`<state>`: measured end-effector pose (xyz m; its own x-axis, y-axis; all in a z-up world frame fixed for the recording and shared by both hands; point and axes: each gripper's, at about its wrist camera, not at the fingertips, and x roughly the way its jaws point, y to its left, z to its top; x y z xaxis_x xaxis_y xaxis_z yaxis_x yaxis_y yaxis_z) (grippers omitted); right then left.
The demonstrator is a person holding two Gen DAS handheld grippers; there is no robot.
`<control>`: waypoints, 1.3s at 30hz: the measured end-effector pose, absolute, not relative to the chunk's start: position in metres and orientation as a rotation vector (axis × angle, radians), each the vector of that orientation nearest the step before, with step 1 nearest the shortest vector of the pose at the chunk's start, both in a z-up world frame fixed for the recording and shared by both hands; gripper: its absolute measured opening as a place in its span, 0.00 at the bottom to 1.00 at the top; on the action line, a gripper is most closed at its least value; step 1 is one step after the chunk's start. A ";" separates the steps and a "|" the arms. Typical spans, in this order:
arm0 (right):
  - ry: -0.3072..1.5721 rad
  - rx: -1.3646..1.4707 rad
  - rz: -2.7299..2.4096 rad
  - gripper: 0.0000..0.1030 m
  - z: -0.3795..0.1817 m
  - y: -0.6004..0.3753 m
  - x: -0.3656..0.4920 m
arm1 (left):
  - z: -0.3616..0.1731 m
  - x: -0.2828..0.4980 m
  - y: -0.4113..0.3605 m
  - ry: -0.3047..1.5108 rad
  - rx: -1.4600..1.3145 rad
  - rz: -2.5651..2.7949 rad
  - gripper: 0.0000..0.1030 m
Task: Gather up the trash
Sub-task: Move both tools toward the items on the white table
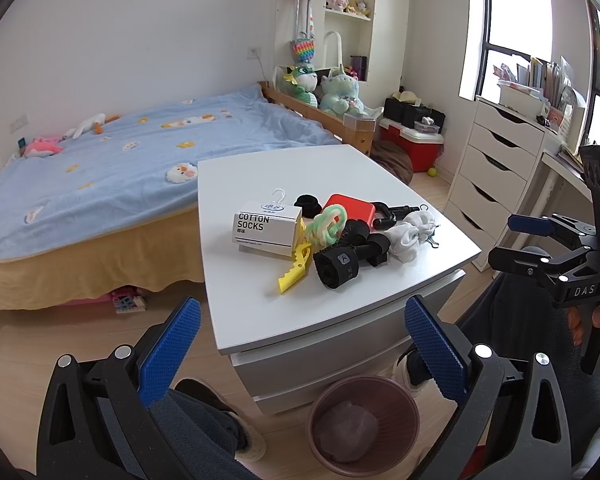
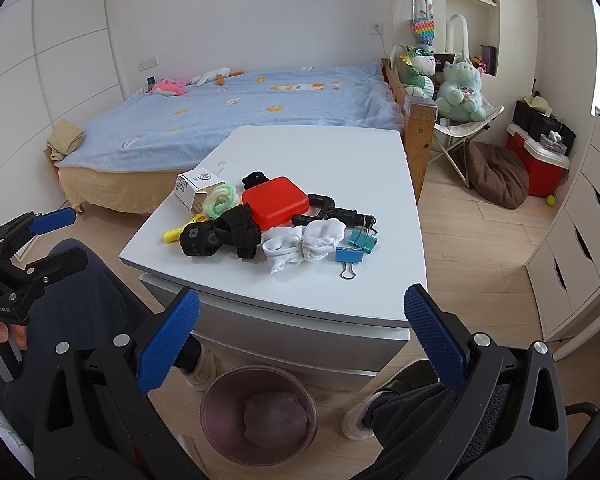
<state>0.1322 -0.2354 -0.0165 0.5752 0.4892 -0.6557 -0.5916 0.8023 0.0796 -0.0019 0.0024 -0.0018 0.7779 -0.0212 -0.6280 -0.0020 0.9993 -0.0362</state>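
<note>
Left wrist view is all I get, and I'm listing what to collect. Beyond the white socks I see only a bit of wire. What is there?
Observer: A blue binder clip lies on the table just past the white socks, on the side away from the socks box.
Operator: Only that one clip?
Observer: No, a teal binder clip sits right behind the blue one, farther from the table's front edge.
Operator: Which way do the blue clip's wire handles point?
Observer: Toward the table's front edge, lying flat on the top.
</note>
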 end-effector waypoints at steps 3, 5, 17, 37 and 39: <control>0.719 -0.154 0.635 0.97 -0.017 -0.235 0.132 | -0.002 -0.002 0.002 0.680 -0.035 -0.009 0.95; 0.719 -0.155 0.636 0.97 -0.017 -0.235 0.132 | -0.002 -0.002 0.002 0.681 -0.040 -0.012 0.95; 0.718 -0.154 0.636 0.97 -0.017 -0.234 0.134 | -0.001 0.006 0.008 0.684 -0.058 -0.020 0.95; 0.747 -0.140 0.642 0.97 -0.024 -0.232 0.143 | -0.001 0.087 0.029 0.798 0.031 -0.078 0.95; 0.759 -0.135 0.645 0.97 -0.023 -0.232 0.143 | -0.005 0.098 0.033 0.822 0.036 -0.086 0.95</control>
<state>0.1430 -0.2324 -0.0231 0.5445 0.4942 -0.6778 -0.5886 0.8007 0.1110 0.0976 0.0334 -0.0048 0.6776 -0.0626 -0.7328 0.0906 0.9959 -0.0012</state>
